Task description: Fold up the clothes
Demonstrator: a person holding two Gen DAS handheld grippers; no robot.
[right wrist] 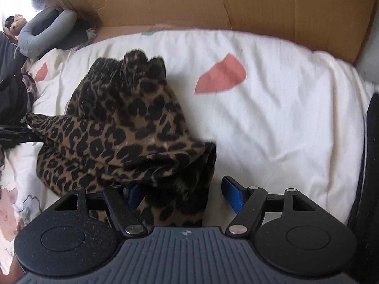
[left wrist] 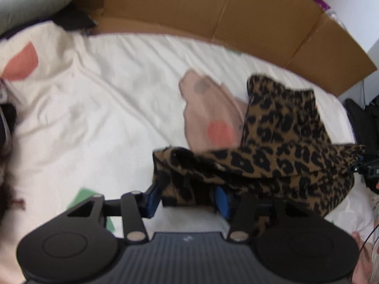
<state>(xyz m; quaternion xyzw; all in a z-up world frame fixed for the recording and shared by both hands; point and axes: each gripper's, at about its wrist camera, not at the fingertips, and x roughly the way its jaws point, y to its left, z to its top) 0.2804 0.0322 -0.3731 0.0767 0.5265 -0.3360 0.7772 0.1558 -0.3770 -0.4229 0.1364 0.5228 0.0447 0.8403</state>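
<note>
Both views motion-blurred; print edges on the leopard-print garment (left wrist: 279,146) are smeared. Left gripper (left wrist: 188,198): cloth drapes over its right blue pad (left wrist: 221,201), contact between pads and cloth unreadable. Right gripper (right wrist: 183,194): left pad (right wrist: 135,194) mostly hidden under cloth, grip unclear. Bedsheet (right wrist: 284,123) cut by frame edges. Cardboard (left wrist: 189,7) cropped at top. Dark objects at far left (right wrist: 11,99) unidentifiable.

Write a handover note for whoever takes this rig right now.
Left tool: leopard-print garment bunched between its pads; grip unclear through blur.
Right tool: open, the garment's other edge between its pads, a gap on one side.
Garment: draped across both tools, the rest heaped on the white bed cover.
Done: no neat fold visible.
Left: secure both edges, spread flat, fold.
</note>
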